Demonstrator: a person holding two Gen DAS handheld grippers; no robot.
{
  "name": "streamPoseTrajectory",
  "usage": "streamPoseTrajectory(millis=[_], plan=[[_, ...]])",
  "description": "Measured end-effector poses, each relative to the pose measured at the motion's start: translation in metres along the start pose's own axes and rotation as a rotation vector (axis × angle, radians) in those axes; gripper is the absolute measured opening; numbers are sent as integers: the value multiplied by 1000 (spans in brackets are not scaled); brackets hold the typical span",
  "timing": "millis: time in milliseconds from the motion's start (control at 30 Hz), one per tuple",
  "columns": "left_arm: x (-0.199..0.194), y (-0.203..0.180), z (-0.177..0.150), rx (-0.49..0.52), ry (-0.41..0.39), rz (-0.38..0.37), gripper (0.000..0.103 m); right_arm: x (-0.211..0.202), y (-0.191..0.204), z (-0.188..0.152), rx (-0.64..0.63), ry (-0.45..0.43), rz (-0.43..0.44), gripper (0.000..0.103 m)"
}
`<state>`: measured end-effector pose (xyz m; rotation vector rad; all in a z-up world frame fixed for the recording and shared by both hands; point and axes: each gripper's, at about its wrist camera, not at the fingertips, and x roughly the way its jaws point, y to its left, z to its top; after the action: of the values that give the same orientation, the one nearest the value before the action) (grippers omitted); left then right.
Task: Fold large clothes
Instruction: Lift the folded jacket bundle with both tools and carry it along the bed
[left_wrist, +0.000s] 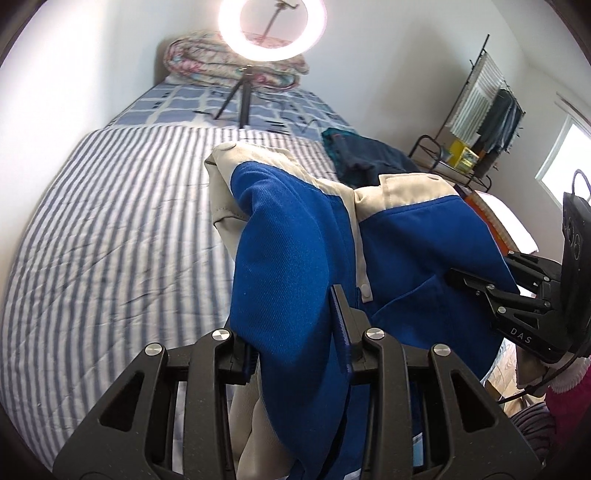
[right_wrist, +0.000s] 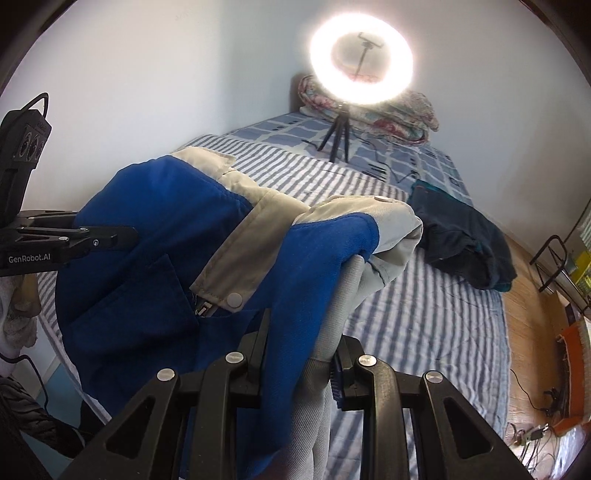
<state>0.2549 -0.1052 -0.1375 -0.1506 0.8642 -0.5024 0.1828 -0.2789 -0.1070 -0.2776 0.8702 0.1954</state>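
Observation:
A blue jacket (left_wrist: 288, 236) with cream collar and trim hangs bunched above the striped bed (left_wrist: 110, 229), lifted off the sheet. At the bottom of the left wrist view my left gripper (left_wrist: 295, 332) is shut on a thick fold of its blue cloth. My right gripper (left_wrist: 480, 288) shows at the right edge, clamped on the jacket's other side. In the right wrist view the jacket (right_wrist: 159, 221) drapes across the frame. There my right gripper (right_wrist: 299, 347) pinches blue and cream-grey fabric, and the left gripper (right_wrist: 110, 236) reaches in from the left, its tips hidden by cloth.
A lit ring light (left_wrist: 229, 33) on a small tripod (left_wrist: 243, 99) stands on the bed, with a folded floral quilt (left_wrist: 195, 59) behind it. A dark navy garment (right_wrist: 461, 236) lies at the bed's right side. A clothes rack (left_wrist: 476, 107), a window (left_wrist: 569, 162) and wooden floor (right_wrist: 532, 325) are on the right.

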Motion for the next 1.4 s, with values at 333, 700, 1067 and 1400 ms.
streamPoseTrajectory(millis=[333, 700, 1067, 1400], plan=[[33, -44, 28, 41, 13, -54, 33, -9, -49, -2, 19, -2, -63, 24], [81, -86, 68, 87, 2, -87, 33, -2, -106, 4, 59, -13, -115, 24], [144, -126, 130, 138, -30, -132, 33, 14, -174, 28, 78, -20, -195, 24], [226, -169, 226, 163, -137, -180, 33, 49, -267, 88, 89, -89, -328, 24]])
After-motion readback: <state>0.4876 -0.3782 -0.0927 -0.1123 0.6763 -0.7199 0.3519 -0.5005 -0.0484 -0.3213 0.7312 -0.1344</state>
